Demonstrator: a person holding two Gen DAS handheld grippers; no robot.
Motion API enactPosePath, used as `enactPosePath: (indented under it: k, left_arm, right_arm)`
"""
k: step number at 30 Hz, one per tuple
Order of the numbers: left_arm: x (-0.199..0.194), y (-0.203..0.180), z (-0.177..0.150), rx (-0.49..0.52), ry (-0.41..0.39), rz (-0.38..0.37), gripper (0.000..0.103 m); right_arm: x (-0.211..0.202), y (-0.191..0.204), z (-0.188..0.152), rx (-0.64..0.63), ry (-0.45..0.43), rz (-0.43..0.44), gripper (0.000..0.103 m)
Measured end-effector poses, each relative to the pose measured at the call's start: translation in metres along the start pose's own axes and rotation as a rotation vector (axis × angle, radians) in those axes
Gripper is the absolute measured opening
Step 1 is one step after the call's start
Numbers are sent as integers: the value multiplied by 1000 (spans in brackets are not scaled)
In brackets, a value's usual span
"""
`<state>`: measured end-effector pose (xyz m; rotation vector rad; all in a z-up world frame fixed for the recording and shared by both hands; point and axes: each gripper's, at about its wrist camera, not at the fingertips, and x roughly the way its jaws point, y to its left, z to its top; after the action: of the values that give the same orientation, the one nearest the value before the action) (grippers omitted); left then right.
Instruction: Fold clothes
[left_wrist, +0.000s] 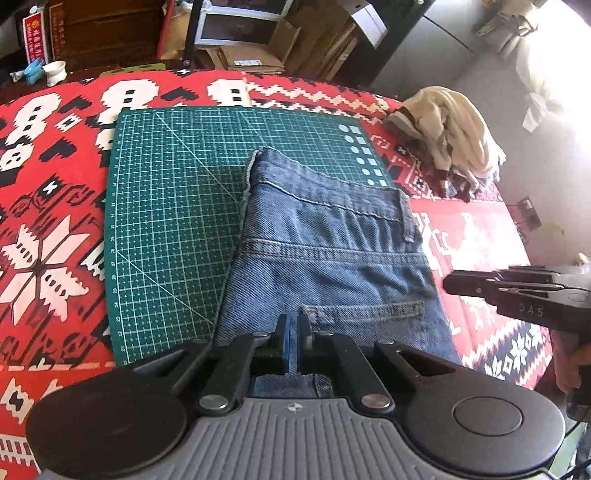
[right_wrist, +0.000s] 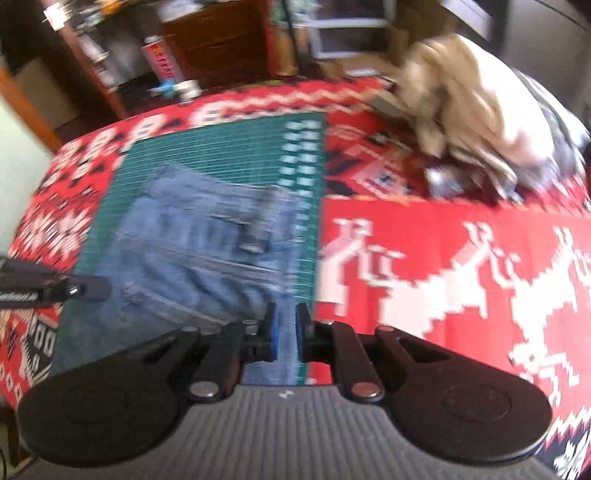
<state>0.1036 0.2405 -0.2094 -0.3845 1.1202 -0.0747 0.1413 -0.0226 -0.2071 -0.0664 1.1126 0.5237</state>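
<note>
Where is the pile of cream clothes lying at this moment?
In both wrist views the cream clothes pile lies at the far right of the red patterned tablecloth, beyond the right edge of the green cutting mat and apart from the jeans.

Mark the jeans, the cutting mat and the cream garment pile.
jeans (left_wrist: 325, 266): left wrist view, denim below the waistband.
cutting mat (left_wrist: 177, 206): left wrist view, bare green grid.
cream garment pile (left_wrist: 454, 125): left wrist view, top cream fold.
</note>
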Motion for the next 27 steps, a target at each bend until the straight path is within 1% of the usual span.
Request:
enactPosePath:
  k: [1, 5, 6, 7, 9, 10, 11, 14, 16, 19, 20, 25, 27]
  left_arm:
    - [1, -1, -1, 3, 5, -3, 2]
    - [12, -4, -6, 23, 36, 18, 2]
    - [14, -4, -8, 26, 39, 23, 3]
    - [14, -2, -9, 22, 38, 24, 3]
    - [13, 1, -10, 10, 39, 25, 3]
    - [11, 2, -11, 4, 39, 25, 3]
    - [9, 2, -12, 0, 39, 25, 3]
    - [2, 0, -18, -7, 39, 20, 3]
    - [3, -1, -22, -14, 49, 4, 3]
    - [8, -5, -27, 1, 71, 8, 3]
    - [8, -6, -28, 4, 71, 9, 3]
    - [6, -4, -36, -21, 86, -2, 3]
    - [4, -4, -42, -19, 96, -2, 3]
  right_arm:
    - [1, 5, 1, -12, 7, 11, 10]
    - [18, 14, 0, -6, 42, 0, 10]
    - [20, 12, 0, -1, 40, -12, 9]
    - [21, 10, -1, 6, 35, -27, 5]
    - [20, 3, -2, 19, 32, -46, 5]
    - [17, -1, -2, 33, 31, -49, 9]
    - [15, -5, -3, 47, 30, -51, 8]
    - [3, -7, -7, 48, 28, -27, 8]
    - [-2, 0, -11, 21, 36, 7, 8]
    - [2, 12, -18, -30, 79, 7, 8]
    - [5, 13, -21, -28, 98, -4, 8]
    - [-3, 8, -39, -16, 122, -15, 8]
    - [-8, 5, -50, -18, 148, -24, 8]
